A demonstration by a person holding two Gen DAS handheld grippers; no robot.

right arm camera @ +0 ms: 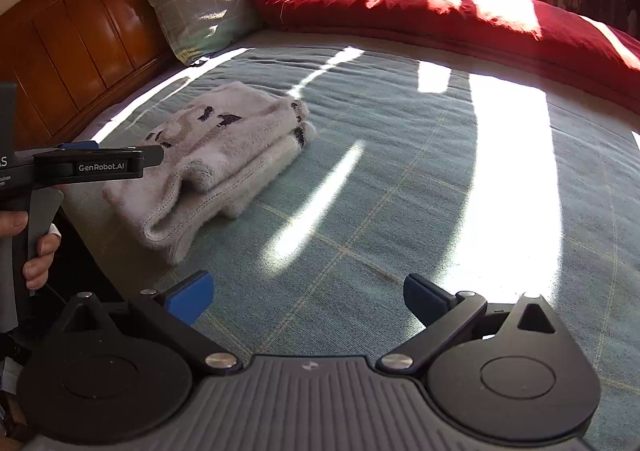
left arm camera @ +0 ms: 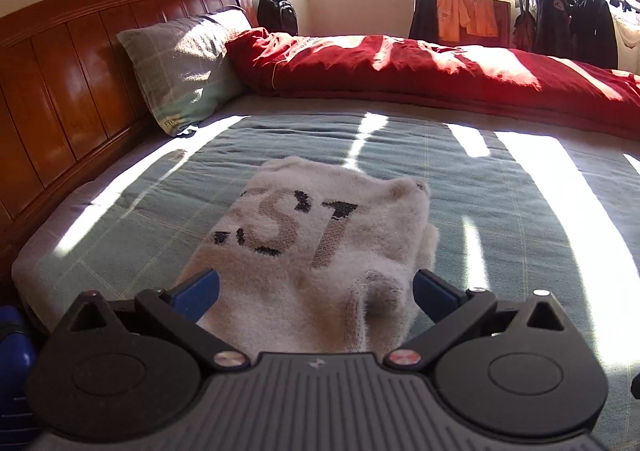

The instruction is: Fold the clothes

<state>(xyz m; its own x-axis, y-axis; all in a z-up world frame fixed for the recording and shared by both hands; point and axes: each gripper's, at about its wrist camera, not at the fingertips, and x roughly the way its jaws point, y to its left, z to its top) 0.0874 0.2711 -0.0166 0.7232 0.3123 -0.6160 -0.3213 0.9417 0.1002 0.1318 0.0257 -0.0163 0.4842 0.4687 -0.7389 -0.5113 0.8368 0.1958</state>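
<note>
Sunny bedroom, with a big bed (right arm camera: 380,211) under a grey-green checked cover filling most of both views and bright window stripes running across it. Upper left you've got the wooden headboard (left arm camera: 60,63) and a checked pillow (left arm camera: 184,67) leaning on it. A red duvet (left arm camera: 440,71) is bunched along the far side from the middle to the right edge, with a black backpack (left arm camera: 277,13) and a rack of hanging clothes (left arm camera: 568,23) behind it.

The folded white sweater (left arm camera: 316,247) with dark lettering sits on the cover. In the left wrist view it's dead centre, its near end reaching in between the blue pads of the left tongs (left arm camera: 316,289). Those are spread as wide as they go and I don't see either pad pressing the knit. From the right wrist view the sweater is mid-left, stacked in layers, with the left tongs poking in from the left edge just over its near corner and a hand (right arm camera: 38,247) on the handle.

The right tongs (right arm camera: 308,297) are wide open too, nothing in them, over bare cover well apart from the sweater. Loads of open bed to the right of the sweater; on its left it lies near the bed's edge.
</note>
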